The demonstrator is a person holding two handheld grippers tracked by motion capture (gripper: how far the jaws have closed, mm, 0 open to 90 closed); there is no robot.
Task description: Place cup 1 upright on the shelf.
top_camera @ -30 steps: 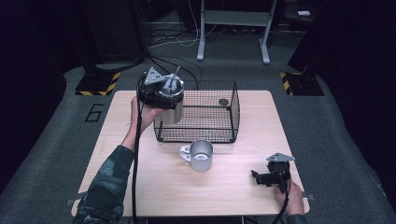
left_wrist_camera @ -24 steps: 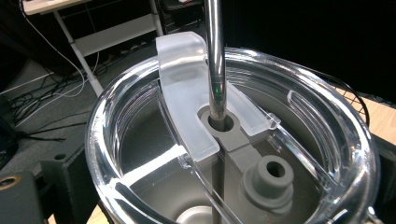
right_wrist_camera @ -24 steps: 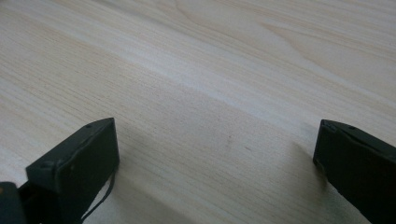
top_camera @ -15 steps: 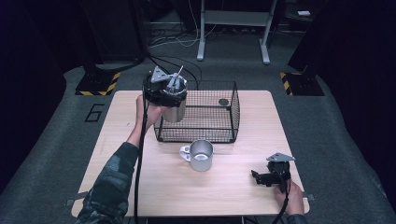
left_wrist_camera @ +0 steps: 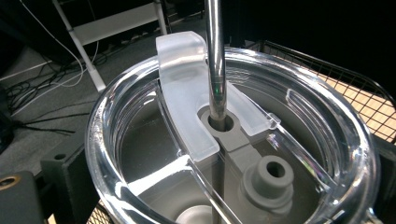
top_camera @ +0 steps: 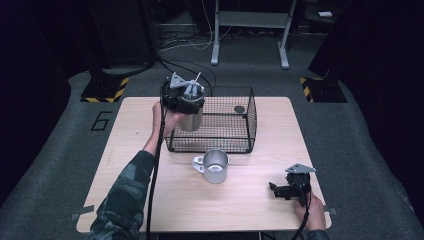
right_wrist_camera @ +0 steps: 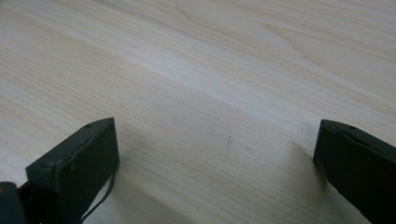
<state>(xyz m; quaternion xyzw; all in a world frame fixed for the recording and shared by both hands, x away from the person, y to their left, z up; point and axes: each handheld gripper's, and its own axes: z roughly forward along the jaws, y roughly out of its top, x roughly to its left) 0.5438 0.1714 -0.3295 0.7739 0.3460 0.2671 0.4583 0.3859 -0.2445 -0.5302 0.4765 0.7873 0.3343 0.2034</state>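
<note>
Open counter in front, wire basket blocking the back

The wire basket [top_camera: 220, 125] fills the counter's [top_camera: 125, 165] rear middle, with the metal mug [top_camera: 214, 166] just before its front wall. The left side and front strip lie bare; the right claw [top_camera: 278, 190] rests open on the free front right corner.

The right claw [right_wrist_camera: 217, 154] looks down at the pale wooden counter [right_wrist_camera: 210, 70], whose grain runs slantwise across the frame. Its two black jaws stand wide apart with bare wood between them, each casting a soft shadow on the surface.
</note>
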